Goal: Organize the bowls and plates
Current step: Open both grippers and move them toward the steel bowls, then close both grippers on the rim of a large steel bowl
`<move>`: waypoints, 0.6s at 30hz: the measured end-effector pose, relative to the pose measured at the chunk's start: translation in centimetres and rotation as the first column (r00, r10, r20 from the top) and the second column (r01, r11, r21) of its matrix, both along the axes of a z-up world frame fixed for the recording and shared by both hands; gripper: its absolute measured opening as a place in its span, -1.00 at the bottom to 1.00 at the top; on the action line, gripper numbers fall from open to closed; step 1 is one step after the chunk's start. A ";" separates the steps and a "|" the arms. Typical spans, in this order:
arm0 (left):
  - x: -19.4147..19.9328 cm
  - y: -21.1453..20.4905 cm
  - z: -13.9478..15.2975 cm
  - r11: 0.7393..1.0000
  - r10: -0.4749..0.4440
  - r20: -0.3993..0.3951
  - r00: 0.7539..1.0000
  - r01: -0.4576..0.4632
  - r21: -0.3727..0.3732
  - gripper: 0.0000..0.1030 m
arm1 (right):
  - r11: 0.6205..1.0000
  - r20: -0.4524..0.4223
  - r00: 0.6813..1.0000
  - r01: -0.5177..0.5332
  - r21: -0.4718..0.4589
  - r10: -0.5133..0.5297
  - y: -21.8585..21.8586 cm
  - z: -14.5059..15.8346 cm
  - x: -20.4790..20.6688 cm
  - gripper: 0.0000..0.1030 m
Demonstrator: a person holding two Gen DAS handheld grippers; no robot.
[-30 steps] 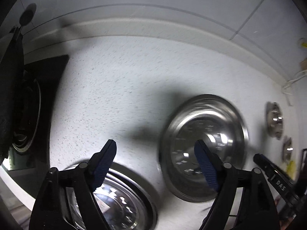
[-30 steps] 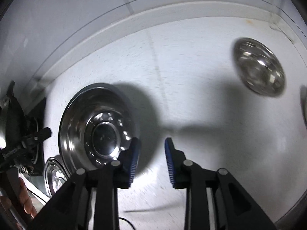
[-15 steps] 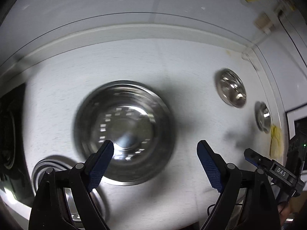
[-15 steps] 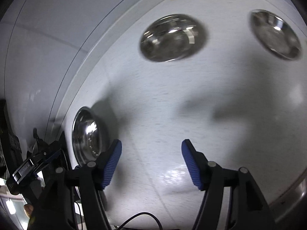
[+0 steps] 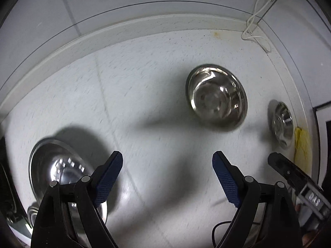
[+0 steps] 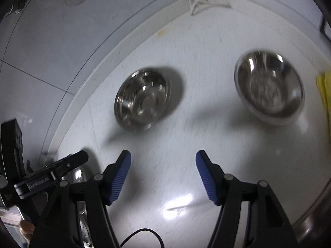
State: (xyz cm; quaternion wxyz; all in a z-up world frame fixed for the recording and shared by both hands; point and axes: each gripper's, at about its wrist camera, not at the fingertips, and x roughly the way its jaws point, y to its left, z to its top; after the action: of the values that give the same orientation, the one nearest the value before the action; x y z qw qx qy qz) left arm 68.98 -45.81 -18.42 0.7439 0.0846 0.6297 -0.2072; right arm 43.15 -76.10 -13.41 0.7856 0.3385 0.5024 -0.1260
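Two small steel bowls stand on the white counter. In the left wrist view one bowl (image 5: 217, 97) is ahead right and the second bowl (image 5: 282, 124) is at the far right. In the right wrist view the first bowl (image 6: 142, 101) is ahead left and the second bowl (image 6: 269, 91) is ahead right. A large steel plate (image 5: 55, 167) lies at lower left, partly behind my left finger. My left gripper (image 5: 167, 175) is open and empty above the counter. My right gripper (image 6: 163, 175) is open and empty, short of both bowls.
A tiled wall and raised counter lip (image 5: 124, 29) run along the back. A white cable (image 5: 254, 26) hangs from a socket at the back right. A yellow cloth (image 5: 302, 148) lies at the right edge. A black stove (image 5: 4, 186) borders the left.
Both grippers have swung right along the counter. The large plate slid to the lower left of the left view, and the two small bowls came closer. The right gripper opened wider.
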 end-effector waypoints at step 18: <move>6.3 -4.7 -4.1 0.994 0.032 0.006 0.999 -0.033 0.104 0.64 | 0.993 -0.043 0.999 -0.035 -0.113 0.030 -2.5 -2.4 6.7 0.24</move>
State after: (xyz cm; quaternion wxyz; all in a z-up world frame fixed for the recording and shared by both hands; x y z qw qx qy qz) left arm 75.32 -50.47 -22.55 0.7430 0.1134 0.6394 -0.1618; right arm 49.89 -78.64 -15.82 0.7949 0.2822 0.5160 -0.1489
